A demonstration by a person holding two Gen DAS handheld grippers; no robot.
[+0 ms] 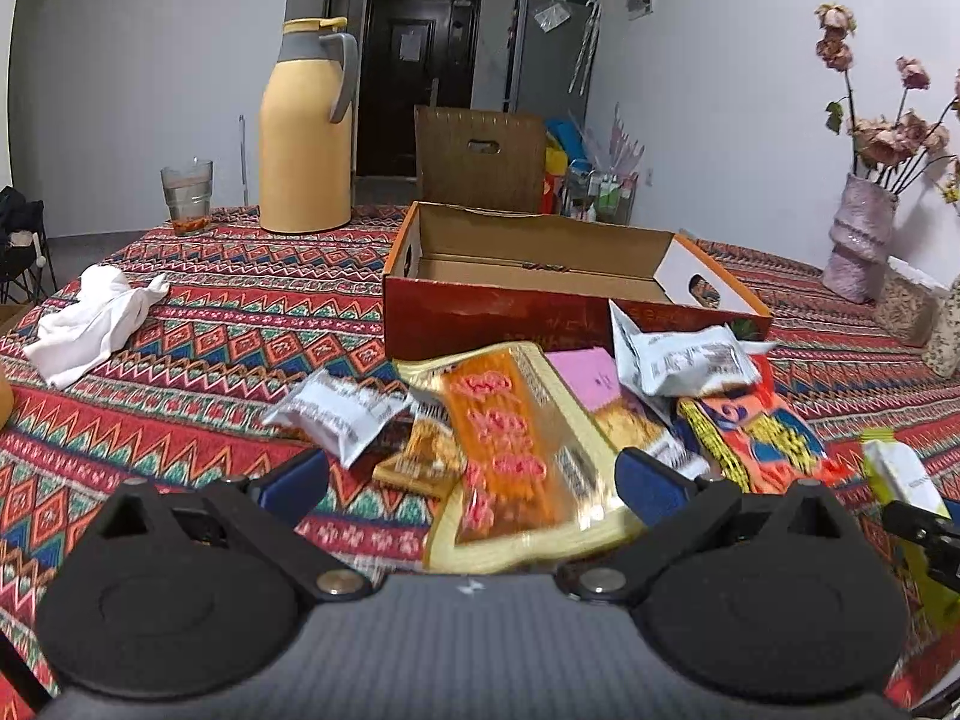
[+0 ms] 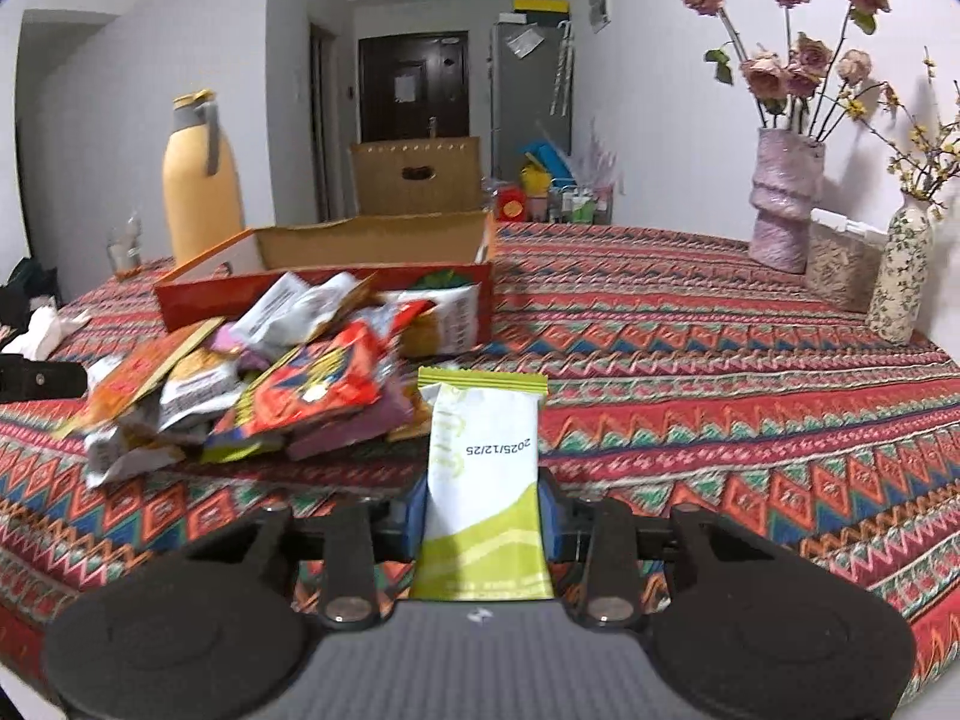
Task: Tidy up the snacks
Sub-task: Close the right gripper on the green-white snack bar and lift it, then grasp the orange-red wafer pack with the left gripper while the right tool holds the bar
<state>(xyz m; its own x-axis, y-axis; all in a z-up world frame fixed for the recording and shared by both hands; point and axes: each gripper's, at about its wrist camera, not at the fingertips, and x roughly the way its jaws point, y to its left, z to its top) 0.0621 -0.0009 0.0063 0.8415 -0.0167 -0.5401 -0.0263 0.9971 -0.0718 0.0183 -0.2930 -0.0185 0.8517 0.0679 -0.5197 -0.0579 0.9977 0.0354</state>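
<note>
Gripping green-white packet [image 2: 483,480], right hand-held gripper [image 2: 483,516], stamped "2025/12/25"

My table [image 1: 228,312] wears a red patterned cloth. Far left on it: a glass [image 1: 187,195], a yellow jug [image 1: 306,132]. Nearer, left: a crumpled white cloth [image 1: 90,318]. Centre: an open cardboard box [image 1: 540,294], with a heap of snack packets [image 1: 528,420] piled against its near wall. Far right: a pink vase [image 2: 783,207], a floral vase [image 2: 900,276], and a low container [image 2: 837,267] between them.
</note>
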